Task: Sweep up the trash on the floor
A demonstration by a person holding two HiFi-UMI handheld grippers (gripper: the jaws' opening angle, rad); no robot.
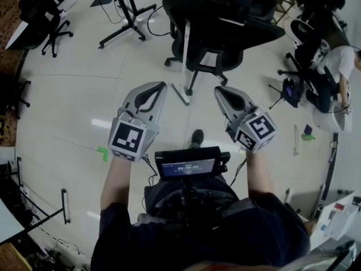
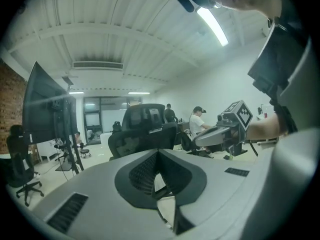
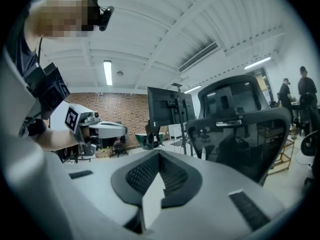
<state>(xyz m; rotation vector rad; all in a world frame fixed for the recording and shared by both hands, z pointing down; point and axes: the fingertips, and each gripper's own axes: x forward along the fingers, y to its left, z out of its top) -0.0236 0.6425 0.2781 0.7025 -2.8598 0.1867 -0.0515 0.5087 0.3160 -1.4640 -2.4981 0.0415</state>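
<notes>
Both hands are out in front of me, pointing nearly level over the floor (image 1: pixel 73 95). Left gripper (image 1: pixel 161 86): fingers (image 2: pixel 142 171) closed together, nothing between them. Right gripper (image 1: pixel 218 90): fingers (image 3: pixel 175 171) also closed, at most a sliver of gap, empty. No broom or dustpan is held in either. The only candidate for trash that I can pick out is a green scrap (image 1: pixel 102 153) on the floor. It lies down and to the left of my left gripper, close by my feet and well behind the fingertips, so the left hand is nearer. It could be a tape mark instead; too small to tell. Off to the right a pale stick (image 1: pixel 295 140) lies on the floor, its long axis running roughly away from me, with a small green and blue item (image 1: pixel 307 134) just beside it. These may be the sweeping tools, but I can't confirm. They sit well apart from my right gripper, on its outer side. An office chair (image 1: pixel 217 33) stands straight ahead of both fingertips. My judgement: the next move is to turn right and fetch a tool first.
</notes>
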